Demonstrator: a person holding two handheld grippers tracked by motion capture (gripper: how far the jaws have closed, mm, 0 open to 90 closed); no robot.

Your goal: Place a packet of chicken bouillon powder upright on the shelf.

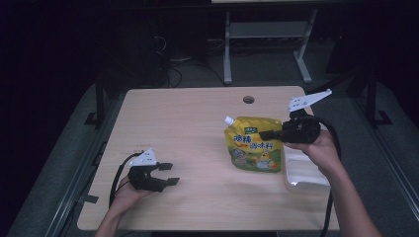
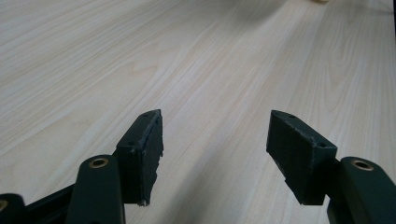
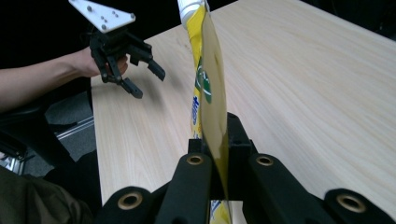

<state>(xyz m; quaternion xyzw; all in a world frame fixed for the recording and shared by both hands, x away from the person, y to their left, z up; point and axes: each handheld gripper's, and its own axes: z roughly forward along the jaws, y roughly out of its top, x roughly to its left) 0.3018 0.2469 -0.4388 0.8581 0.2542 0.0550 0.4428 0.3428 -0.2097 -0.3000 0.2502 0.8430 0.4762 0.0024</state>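
The right gripper [image 1: 267, 134] is pinching a yellow pouch [image 1: 253, 149] by its edge, the jaws pressed flat against the thin side of the bag. From above, the pouch hangs over the right half of the wooden table [image 1: 197, 128], its white spout [image 1: 229, 120] pointing up and to the left and its printed face turned toward the camera. In the right gripper view the pouch [image 3: 208, 88] runs edge-on straight up from between the two black jaws, the spout [image 3: 190, 8] at the top of the picture. Just to the right of the pouch, under the person's right hand [image 1: 318, 148], sits a white tray [image 1: 304, 175] near the table's right edge.

The left gripper [image 1: 167, 174] rests low at the near left part of the table, well apart from the pouch, held in the left hand [image 1: 129, 190]. Its jaws are spread with nothing between them; in the left gripper view bare wood shows in the gap. The right gripper view also catches the left gripper [image 3: 140, 79] farther off, jaws parted.
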